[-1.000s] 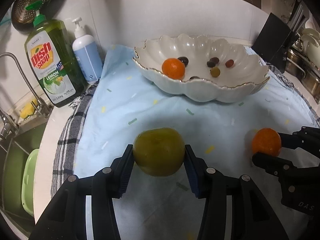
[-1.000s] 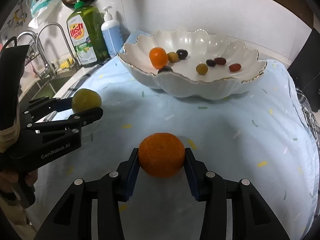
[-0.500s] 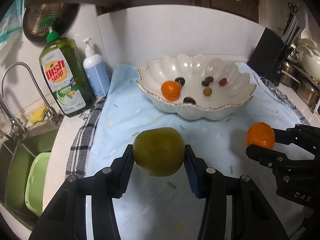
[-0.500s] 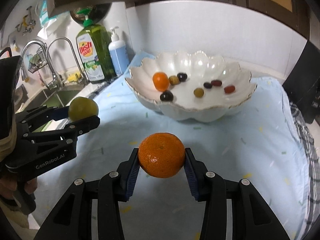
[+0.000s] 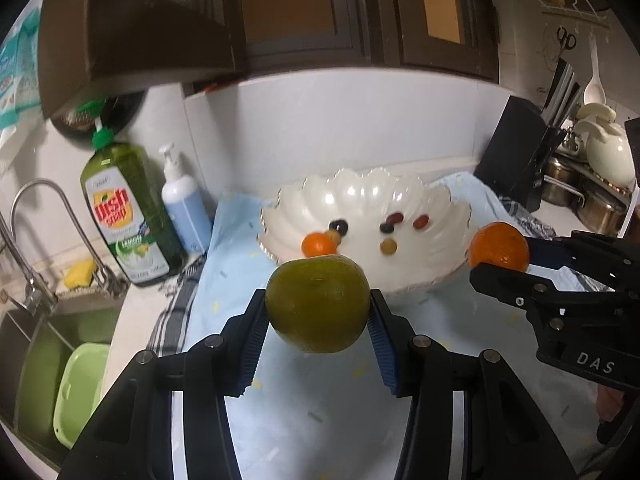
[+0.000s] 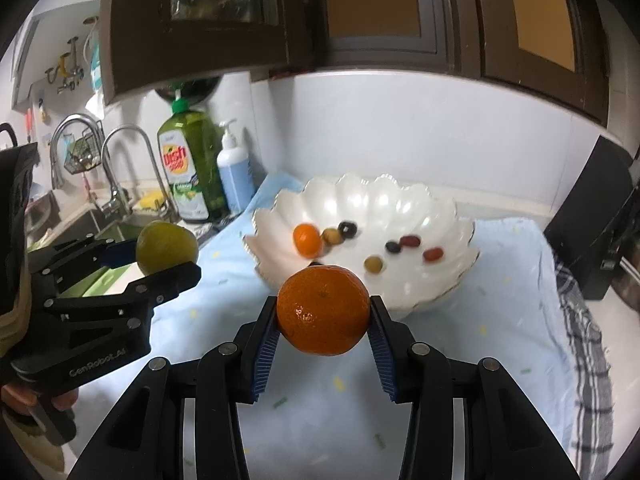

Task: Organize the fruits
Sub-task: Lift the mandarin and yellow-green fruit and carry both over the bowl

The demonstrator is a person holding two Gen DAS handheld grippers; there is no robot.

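My left gripper [image 5: 318, 312] is shut on a green citrus fruit [image 5: 318, 304], held in the air above the light blue cloth [image 5: 304, 408]. My right gripper [image 6: 323, 316] is shut on an orange tangerine [image 6: 323, 309], also lifted off the cloth. Each gripper shows in the other's view: the right one with its tangerine [image 5: 499, 246] at the right, the left one with the green fruit [image 6: 166, 246] at the left. Behind both stands a white scalloped bowl [image 6: 400, 200] holding a small tangerine [image 6: 307, 239] and several small dark, red and olive fruits.
A green dish soap bottle [image 5: 128, 216] and a blue pump bottle [image 5: 186, 204] stand at the back left by the faucet [image 5: 44, 232] and sink with a green tub [image 5: 80, 388]. A black knife block [image 5: 516, 160] and pots sit at the right. Dark cabinets hang overhead.
Both grippers have risen off the cloth with their fruits and tilted up, so the bowl sits lower in view and the cabinets have come into sight. The grips are unchanged.
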